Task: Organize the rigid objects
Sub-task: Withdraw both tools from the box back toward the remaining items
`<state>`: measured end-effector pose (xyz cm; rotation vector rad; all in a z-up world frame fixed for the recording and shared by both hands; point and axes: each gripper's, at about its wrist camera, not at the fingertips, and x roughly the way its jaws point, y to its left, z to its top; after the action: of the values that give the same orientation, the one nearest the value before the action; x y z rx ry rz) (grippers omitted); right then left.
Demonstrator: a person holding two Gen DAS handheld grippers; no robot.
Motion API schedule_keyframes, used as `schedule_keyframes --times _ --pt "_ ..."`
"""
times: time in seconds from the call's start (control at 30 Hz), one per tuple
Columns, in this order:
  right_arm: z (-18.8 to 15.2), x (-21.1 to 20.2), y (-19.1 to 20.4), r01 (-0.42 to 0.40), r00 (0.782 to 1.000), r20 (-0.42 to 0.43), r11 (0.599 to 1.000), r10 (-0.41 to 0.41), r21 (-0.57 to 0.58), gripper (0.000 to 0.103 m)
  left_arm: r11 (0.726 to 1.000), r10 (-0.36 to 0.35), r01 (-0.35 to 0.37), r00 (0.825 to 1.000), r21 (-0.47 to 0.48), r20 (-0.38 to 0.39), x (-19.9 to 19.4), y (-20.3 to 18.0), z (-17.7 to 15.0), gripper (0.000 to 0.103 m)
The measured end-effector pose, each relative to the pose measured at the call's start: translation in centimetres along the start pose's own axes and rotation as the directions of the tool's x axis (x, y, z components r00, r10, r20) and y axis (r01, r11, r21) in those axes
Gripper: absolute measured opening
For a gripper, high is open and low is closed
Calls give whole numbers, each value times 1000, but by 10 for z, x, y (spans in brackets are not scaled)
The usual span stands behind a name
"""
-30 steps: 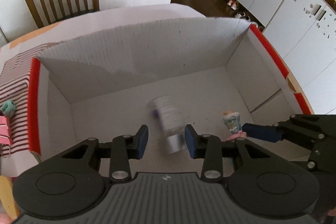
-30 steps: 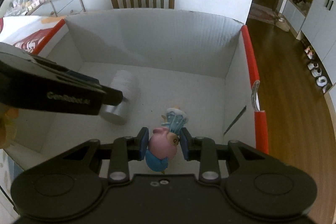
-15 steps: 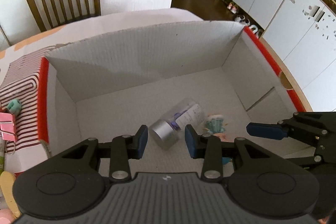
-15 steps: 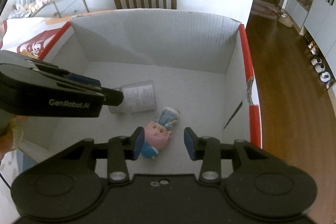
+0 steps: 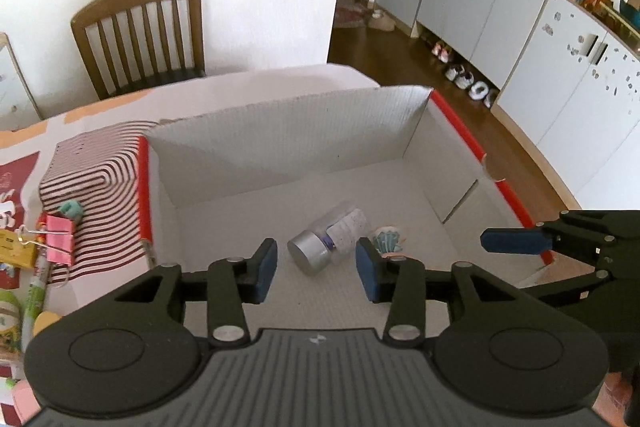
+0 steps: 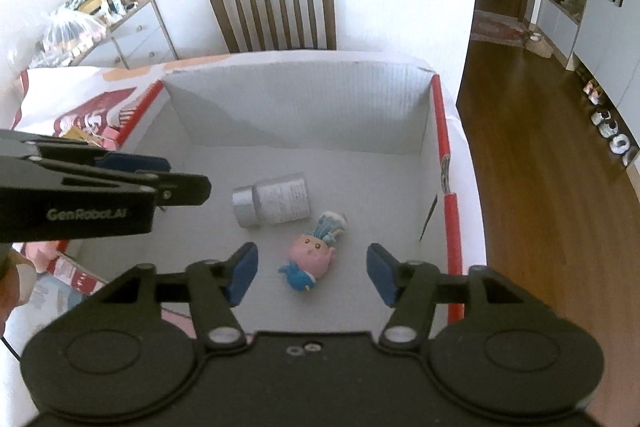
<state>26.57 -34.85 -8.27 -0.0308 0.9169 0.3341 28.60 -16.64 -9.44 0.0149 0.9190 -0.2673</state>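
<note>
A white cardboard box with red rims [image 5: 456, 119] [image 6: 440, 115] stands on the table. On its floor lies a clear bottle with a silver cap [image 5: 324, 245] [image 6: 276, 201], on its side. Beside it lies a pink pig figurine in a blue dress [image 6: 314, 255], partly hidden behind my left finger [image 5: 386, 241]. My left gripper [image 5: 316, 269] hangs above the box, jaws opening, nothing between the pads. My right gripper [image 6: 312, 273] is also above the box, jaws opening wide, with the figurine lying free below them.
Left of the box lie a striped box flap [image 5: 96, 179], a pink binder clip [image 5: 60, 239] and small stationery [image 5: 32, 299]. A wooden chair [image 6: 276, 13] stands behind the table. The table's right edge drops to a wooden floor [image 6: 560, 187] with cabinets [image 5: 520, 27].
The right gripper let go of the pig figurine, which now lies on the box floor. The bottle dropped and settled on its side. Both grippers rose and their jaws widened.
</note>
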Motion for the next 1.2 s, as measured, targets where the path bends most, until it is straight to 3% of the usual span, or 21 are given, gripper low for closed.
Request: schedule_keyframes --times 0.17,0.27,0.5,0.57,0.73,0.87,1.2 --pt "-3 -14 7 -19 999 27 1000 19 0 67 1000 10 -10 1000 9 30 -21 -2 -6 44" --pt "-5 -24 12 -40 998 45 999 40 -2 71 1000 15 -15 998 3 53 -35 -2 -11 56" --pt "-11 -46 24 -79 993 85 997 79 -5 82 999 31 -30 994 -10 100 -66 1 -27 57" --pt "-15 -52 28 -93 991 96 996 92 -3 83 999 41 -40 993 -11 115 -75 3 -33 64" --pt "-21 -66 39 -105 986 130 994 106 -16 89 999 53 -53 986 -8 158 -94 10 -48 66" --pt "-27 -75 51 -107 981 159 994 110 -25 94 999 41 -38 984 -18 174 -106 22 -60 73" --pt "-37 -77 98 -100 976 192 995 103 -26 103 999 32 -23 977 -45 209 -133 69 -81 76"
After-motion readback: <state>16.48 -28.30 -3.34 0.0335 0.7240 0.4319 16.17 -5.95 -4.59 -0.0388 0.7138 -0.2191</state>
